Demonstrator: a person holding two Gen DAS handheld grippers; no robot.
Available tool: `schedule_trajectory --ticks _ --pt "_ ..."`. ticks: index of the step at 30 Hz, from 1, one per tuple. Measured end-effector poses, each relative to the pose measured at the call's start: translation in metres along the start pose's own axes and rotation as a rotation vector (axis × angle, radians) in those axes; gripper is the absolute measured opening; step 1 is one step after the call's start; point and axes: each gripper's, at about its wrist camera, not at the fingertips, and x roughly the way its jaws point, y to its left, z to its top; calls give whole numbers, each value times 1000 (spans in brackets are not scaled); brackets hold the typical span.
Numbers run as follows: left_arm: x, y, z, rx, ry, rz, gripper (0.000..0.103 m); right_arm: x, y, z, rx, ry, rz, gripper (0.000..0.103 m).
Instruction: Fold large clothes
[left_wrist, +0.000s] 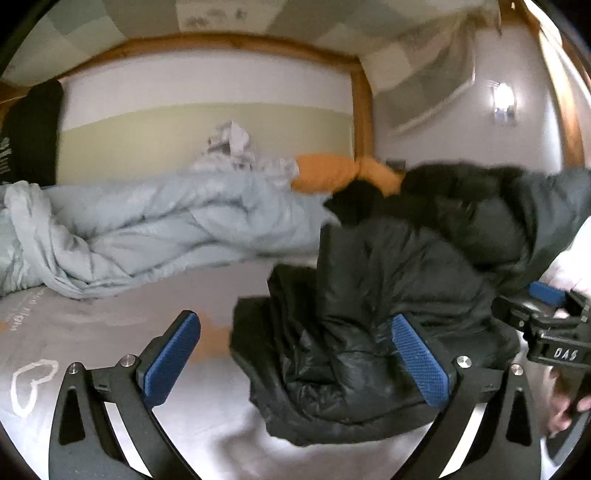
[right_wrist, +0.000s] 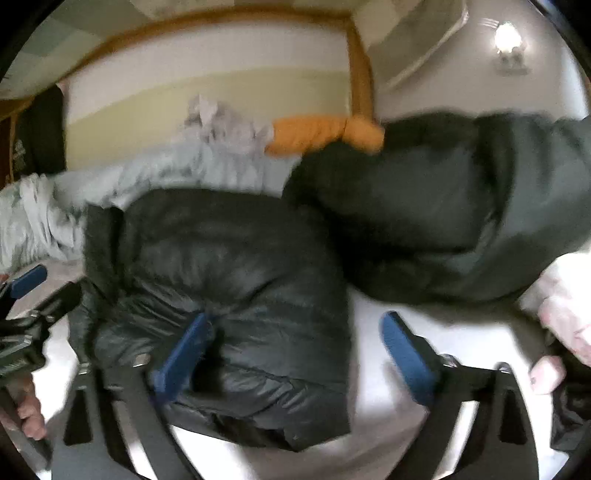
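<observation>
A black puffer jacket (left_wrist: 369, 295) lies bunched on the white bed sheet (left_wrist: 207, 406); it also fills the right wrist view (right_wrist: 229, 266). My left gripper (left_wrist: 295, 354) is open, its blue pads wide apart, just above the jacket's near left edge. My right gripper (right_wrist: 295, 350) is open over the jacket's near right edge; it also shows in the left wrist view (left_wrist: 546, 317) at the far right. Neither holds cloth.
A light grey duvet (left_wrist: 147, 229) lies crumpled along the back left. An orange garment (left_wrist: 340, 177) and a white patterned cloth (left_wrist: 229, 144) lie behind it by the wooden headboard (left_wrist: 362, 103). A pink-white item (right_wrist: 565, 295) sits at the right.
</observation>
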Motion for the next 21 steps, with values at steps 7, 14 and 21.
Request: schedule_trajectory --ticks 7,14,21 --pt "-46 7 -2 -37 -88 26 103 -57 6 -13 -20 -198 9 103" --pt "-51 0 -42 -18 -77 63 103 -64 18 -26 -60 -248 25 103" --pt "-52 -11 -41 38 -94 86 103 -55 28 -33 -108 -205 21 103"
